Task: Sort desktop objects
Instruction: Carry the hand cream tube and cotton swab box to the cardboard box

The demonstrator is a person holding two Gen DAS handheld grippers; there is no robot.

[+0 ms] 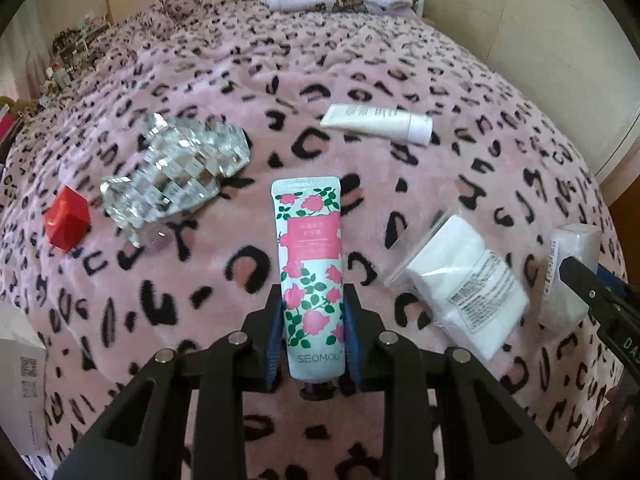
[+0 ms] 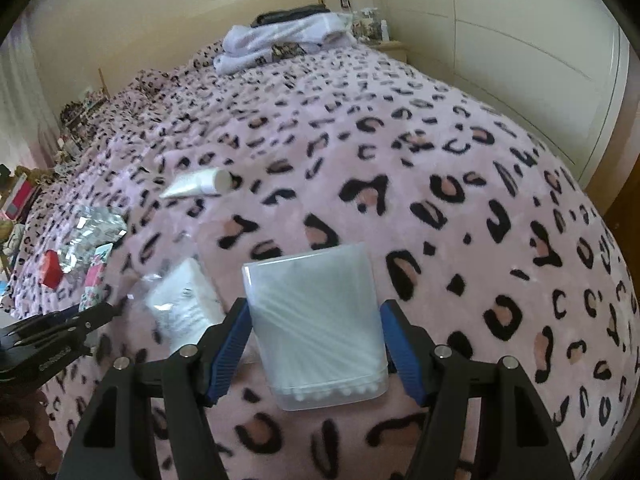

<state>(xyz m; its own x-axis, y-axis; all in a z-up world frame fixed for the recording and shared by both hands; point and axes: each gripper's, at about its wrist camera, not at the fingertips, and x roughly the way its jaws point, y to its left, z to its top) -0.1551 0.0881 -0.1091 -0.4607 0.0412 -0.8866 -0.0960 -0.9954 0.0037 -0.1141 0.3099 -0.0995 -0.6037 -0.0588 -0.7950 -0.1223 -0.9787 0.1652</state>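
My left gripper (image 1: 314,314) is shut on a rose-printed hand cream tube (image 1: 310,240), held cap-down above the pink leopard blanket (image 1: 400,60). In the right wrist view my right gripper (image 2: 315,308) is shut on a translucent cotton swab box (image 2: 316,320), also lifted off the blanket. The right gripper (image 1: 592,292) with that box (image 1: 568,276) shows at the left wrist view's right edge. A bag of cotton pads (image 1: 460,284) lies between the two grippers. Farther off lie a white tube (image 1: 378,124), a cut-glass container (image 1: 172,172) and a small red box (image 1: 66,218).
Folded pale laundry (image 2: 280,40) sits at the far end of the bed. A white carton (image 1: 20,380) stands at the near left edge. A cluttered shelf (image 2: 76,120) runs along the left, and a white wardrobe (image 2: 520,40) lines the right.
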